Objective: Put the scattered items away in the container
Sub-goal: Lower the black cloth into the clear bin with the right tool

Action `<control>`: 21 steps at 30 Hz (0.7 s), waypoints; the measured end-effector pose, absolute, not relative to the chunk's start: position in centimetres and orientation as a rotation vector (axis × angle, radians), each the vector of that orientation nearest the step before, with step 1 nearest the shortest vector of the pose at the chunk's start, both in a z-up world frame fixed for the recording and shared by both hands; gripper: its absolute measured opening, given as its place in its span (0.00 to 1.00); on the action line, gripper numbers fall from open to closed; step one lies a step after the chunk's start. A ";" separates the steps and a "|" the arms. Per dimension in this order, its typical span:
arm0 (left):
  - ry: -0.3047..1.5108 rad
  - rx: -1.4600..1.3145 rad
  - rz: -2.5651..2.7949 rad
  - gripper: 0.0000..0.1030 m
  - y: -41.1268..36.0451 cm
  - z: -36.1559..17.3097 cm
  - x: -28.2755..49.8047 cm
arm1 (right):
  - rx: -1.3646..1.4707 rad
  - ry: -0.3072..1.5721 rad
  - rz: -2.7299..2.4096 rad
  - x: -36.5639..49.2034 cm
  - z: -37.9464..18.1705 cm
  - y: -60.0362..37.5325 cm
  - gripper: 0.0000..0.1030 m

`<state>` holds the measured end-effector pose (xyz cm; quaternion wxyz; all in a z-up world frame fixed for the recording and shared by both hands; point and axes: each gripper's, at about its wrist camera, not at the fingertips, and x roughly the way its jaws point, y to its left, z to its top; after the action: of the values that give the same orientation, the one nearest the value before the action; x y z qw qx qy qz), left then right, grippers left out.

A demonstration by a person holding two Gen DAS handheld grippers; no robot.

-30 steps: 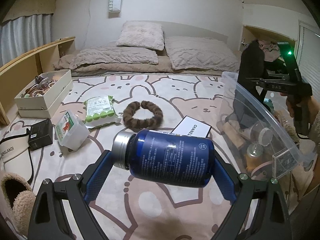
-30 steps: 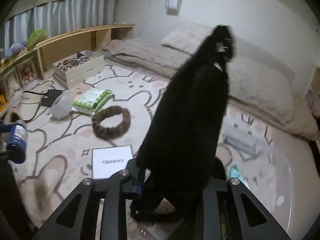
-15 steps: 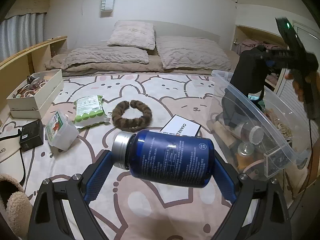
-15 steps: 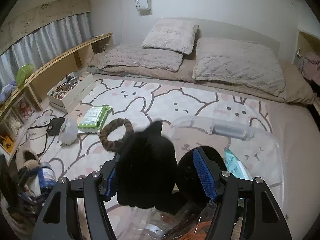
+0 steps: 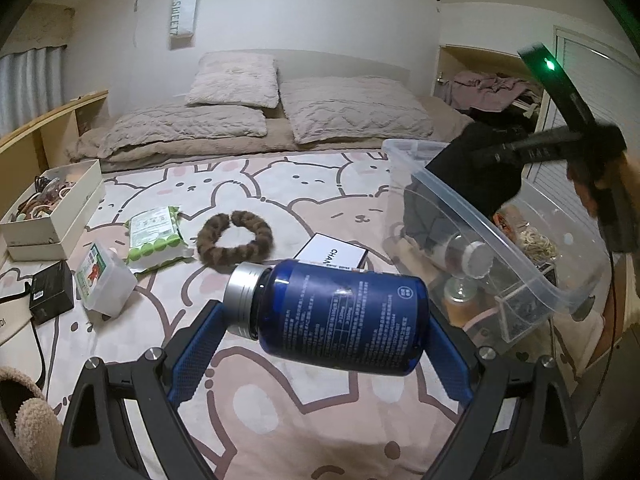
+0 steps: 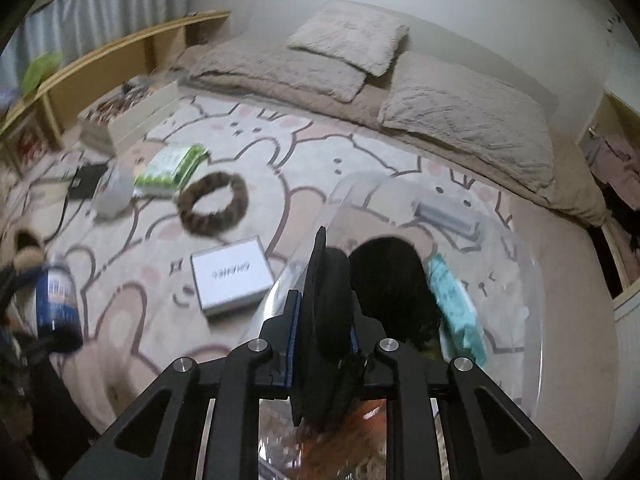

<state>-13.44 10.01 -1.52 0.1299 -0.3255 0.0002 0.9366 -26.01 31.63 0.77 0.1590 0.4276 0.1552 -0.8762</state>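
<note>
Left wrist view: blue bottle [image 5: 340, 318] lying sideways, clamped end to end (cap and base) in left gripper [image 5: 320, 340], above the bedspread [image 5: 280, 400] near its front edge, clear container [image 5: 532, 276] to the right. Rigid, smooth, likely slippery.

Right wrist view: right gripper [image 6: 320, 320] pinched on black garment [image 6: 326, 320], over the container [image 6: 532, 320] interior. Soft, limp, light.

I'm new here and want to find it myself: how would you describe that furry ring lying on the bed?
On the bunny-print bedspread, look between the green snack packet and the white Chanel box. The brown furry ring is there, the only soft, striped loop among boxes and packets.
</note>
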 end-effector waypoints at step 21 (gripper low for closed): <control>-0.013 -0.984 2.729 0.92 9.4 -2.3 -13.8 | 1.429 0.202 -2.508 -35.1 -5.5 31.7 0.18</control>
<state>-13.77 9.45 -2.28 0.1202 -0.3368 -0.0045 0.9339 -35.13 31.67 -5.51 0.1239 0.4900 0.0694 -0.8601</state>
